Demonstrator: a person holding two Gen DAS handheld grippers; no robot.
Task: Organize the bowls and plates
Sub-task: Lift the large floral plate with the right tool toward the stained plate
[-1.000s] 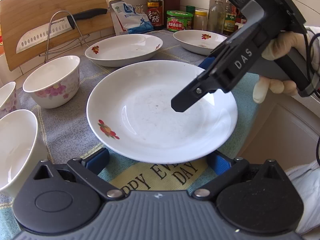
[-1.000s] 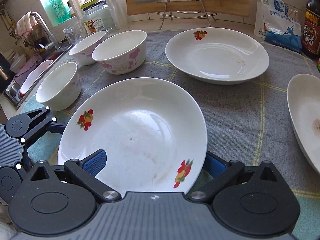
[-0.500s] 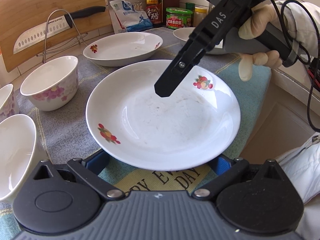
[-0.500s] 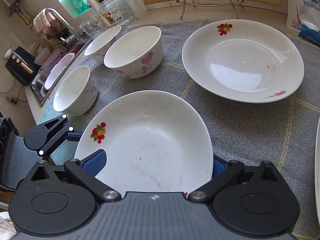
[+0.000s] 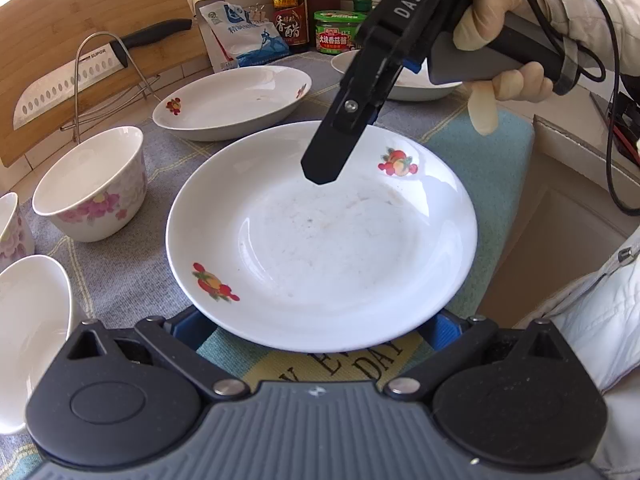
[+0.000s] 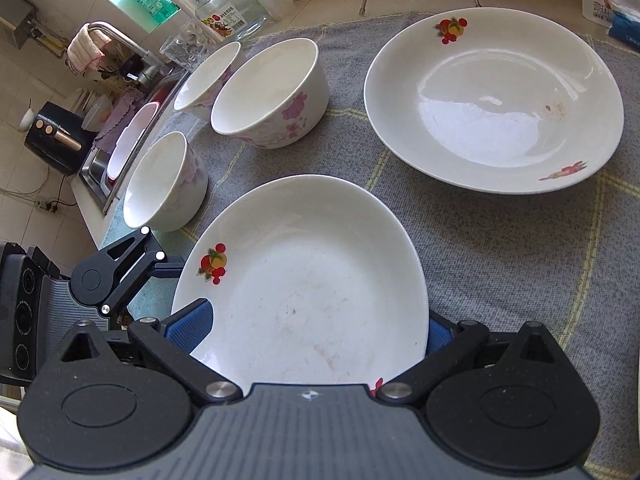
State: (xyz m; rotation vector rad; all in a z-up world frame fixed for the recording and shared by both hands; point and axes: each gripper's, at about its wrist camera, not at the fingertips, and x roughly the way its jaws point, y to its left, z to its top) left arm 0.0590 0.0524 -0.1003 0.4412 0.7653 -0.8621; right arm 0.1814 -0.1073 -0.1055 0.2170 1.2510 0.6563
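Both grippers: matte black plastic w/ blue pads on fingers. Left gripper (image 5: 316, 322) has ribbed grey centre panel, two round black caps, silver screws at linkage pivots. Right gripper (image 5: 320, 168) seen from the left wrist cam: "DAS" in white letters, one silver screw nr tip, grey handle, black cable looping off rear. Hand (image 5: 496, 60) wears pale glove; sleeve (image 5: 592, 12) light grey/white.

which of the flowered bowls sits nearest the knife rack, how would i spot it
Start at the wooden cutting board leaning at the back, with the knife on a wire rack in front. Directly below the rack on the grey cloth stands the bowl. It is the widest of the three pink-flowered bowls and sits closest to the plates.
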